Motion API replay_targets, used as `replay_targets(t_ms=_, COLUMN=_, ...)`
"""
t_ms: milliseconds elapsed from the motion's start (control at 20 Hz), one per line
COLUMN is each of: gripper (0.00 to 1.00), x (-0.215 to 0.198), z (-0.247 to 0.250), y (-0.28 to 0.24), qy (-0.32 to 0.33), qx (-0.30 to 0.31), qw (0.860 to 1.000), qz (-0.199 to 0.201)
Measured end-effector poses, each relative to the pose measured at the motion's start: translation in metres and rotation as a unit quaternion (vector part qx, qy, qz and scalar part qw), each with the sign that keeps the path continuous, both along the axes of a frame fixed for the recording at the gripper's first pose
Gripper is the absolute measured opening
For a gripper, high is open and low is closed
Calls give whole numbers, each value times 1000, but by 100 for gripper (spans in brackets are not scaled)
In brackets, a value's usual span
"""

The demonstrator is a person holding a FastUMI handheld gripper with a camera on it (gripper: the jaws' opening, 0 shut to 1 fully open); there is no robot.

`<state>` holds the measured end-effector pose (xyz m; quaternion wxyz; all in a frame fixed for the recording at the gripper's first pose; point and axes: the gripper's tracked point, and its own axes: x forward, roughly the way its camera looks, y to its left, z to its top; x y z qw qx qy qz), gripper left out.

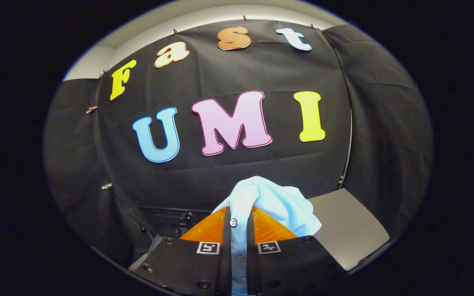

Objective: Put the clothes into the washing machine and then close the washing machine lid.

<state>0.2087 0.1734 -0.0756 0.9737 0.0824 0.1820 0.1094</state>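
A light blue buttoned shirt (276,203) is pinched between the two fingers of my gripper (238,218), which is shut on it. The button strip runs down the narrow gap between the fingers, and the rest of the cloth bunches up above and to the right of the fingertips. The shirt is lifted off any surface. Just right of the fingers lies a flat grey panel (350,230), tilted slightly, which looks like the washing machine lid. A dark control strip (175,216) of the machine shows behind the left finger.
The booth's black cloth wall (97,172) hangs close behind and curves round both sides. A pale ceiling strip (146,31) runs above it. A thin cable (347,164) drops down the wall to the right of the shirt.
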Motion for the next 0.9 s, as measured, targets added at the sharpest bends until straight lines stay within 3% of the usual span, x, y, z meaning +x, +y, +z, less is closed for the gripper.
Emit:
replay_targets(t_ms=550, gripper=18, x=-33, z=-9, y=164, qy=-44, qx=63, qw=995, qz=68)
replay_targets(t_ms=900, gripper=18, x=-38, z=-78, y=212, qy=-35, qx=84, qw=993, qz=72)
